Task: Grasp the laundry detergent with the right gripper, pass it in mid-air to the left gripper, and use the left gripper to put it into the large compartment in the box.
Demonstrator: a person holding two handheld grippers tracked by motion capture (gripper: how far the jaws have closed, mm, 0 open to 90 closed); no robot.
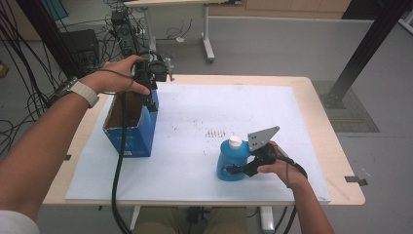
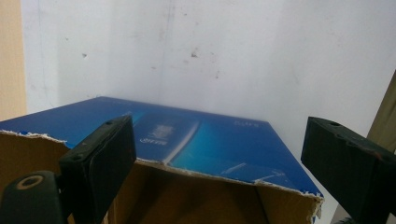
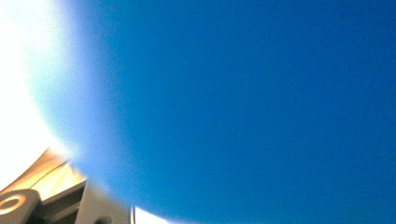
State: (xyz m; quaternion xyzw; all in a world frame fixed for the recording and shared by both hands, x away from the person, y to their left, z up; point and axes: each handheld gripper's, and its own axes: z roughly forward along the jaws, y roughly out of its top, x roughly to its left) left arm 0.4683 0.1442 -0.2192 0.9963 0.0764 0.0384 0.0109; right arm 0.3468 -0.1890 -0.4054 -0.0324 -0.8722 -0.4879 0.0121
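A blue bottle [image 1: 233,163] with a white cap [image 1: 235,142] stands on the white sheet [image 1: 195,112] near the front right. My right gripper [image 1: 239,169] is shut on its body from the right side, and in the right gripper view the bottle [image 3: 233,107] is a close blue blur. An open-topped blue cardboard box [image 1: 131,131] stands at the left of the sheet. My left gripper [image 1: 151,100] hangs over the box's far right corner, pointing down. In the left gripper view its jaws [image 2: 219,126] stand wide apart on either side of the box's torn rim [image 2: 210,144], not pressing it.
The white sheet covers most of a light wooden table [image 1: 336,161]. Small dark marks [image 1: 214,133] dot the sheet's middle. Behind the table are cables and equipment [image 1: 83,46] on the floor, a desk leg [image 1: 208,46], and a black post [image 1: 360,53] at the right.
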